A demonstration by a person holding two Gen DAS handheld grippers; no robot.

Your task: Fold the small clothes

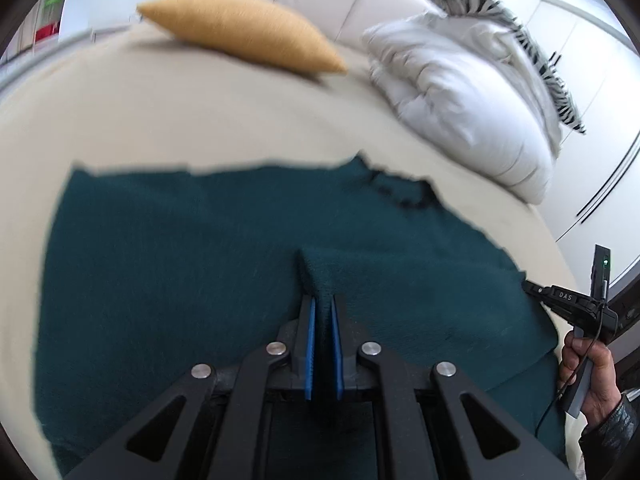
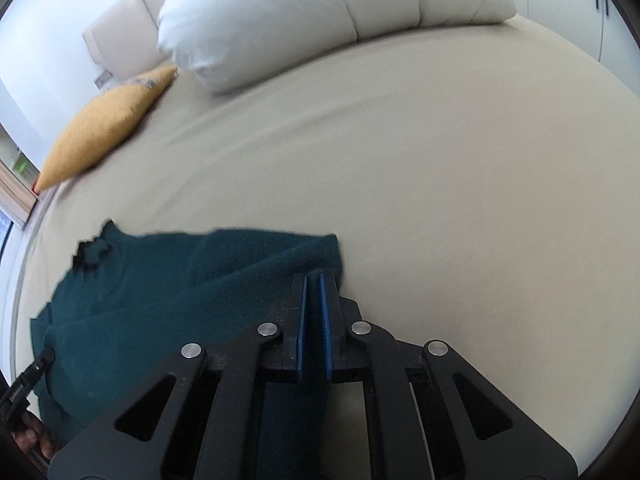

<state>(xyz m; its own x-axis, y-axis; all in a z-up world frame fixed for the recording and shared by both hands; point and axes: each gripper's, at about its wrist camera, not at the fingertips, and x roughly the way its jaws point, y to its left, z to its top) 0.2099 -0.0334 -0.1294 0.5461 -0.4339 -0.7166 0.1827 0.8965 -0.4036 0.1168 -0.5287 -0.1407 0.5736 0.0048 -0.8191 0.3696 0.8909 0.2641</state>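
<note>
A dark teal fleece garment (image 1: 208, 248) lies spread on the beige bed sheet (image 1: 160, 120). My left gripper (image 1: 323, 300) is shut on a pinched fold of the garment near its near edge. In the right wrist view the same garment (image 2: 160, 300) lies at lower left. My right gripper (image 2: 314, 280) is shut on its right corner, with cloth between the blue pads. The right gripper body and the hand holding it show at the right edge of the left wrist view (image 1: 576, 308).
A mustard cushion (image 1: 240, 28) lies at the far side of the bed, also in the right wrist view (image 2: 104, 120). A white pillow (image 1: 460, 92) and a zebra-striped throw (image 1: 520, 40) lie at the head. The white pillow (image 2: 312, 12) fills the top of the right wrist view.
</note>
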